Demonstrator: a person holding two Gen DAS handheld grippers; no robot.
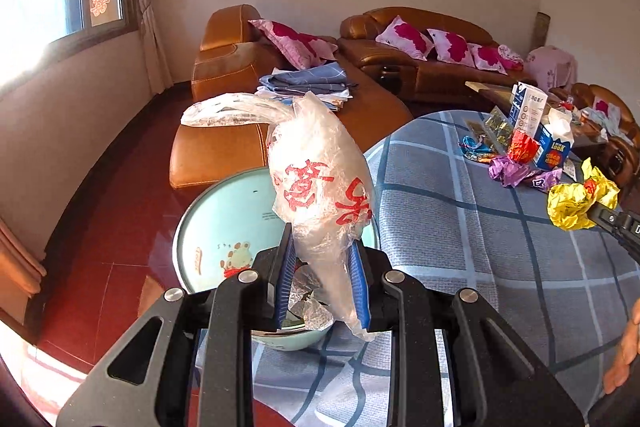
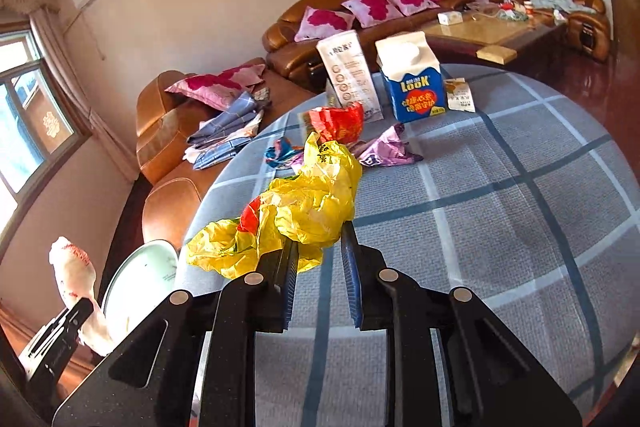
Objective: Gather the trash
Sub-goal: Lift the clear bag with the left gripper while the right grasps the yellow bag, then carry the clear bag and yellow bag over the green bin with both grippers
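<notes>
Evidently, the round table (image 2: 500, 211) with its checked cloth serves as the sorting ground: the blue carton (image 2: 414, 83) and loose wrappers (image 2: 388, 149) are left unpicked toward twelve o'clock in the right wrist view. A clear plastic bag (image 1: 320, 187) is pinched upright by the left gripper (image 1: 322, 267) above the pale green bin (image 1: 224, 223), presumably for dropping. A crumpled yellow bag (image 2: 304, 211) is clamped in the right gripper (image 2: 320, 247), raised off the cloth, likely bound for the bin at eight o'clock.
</notes>
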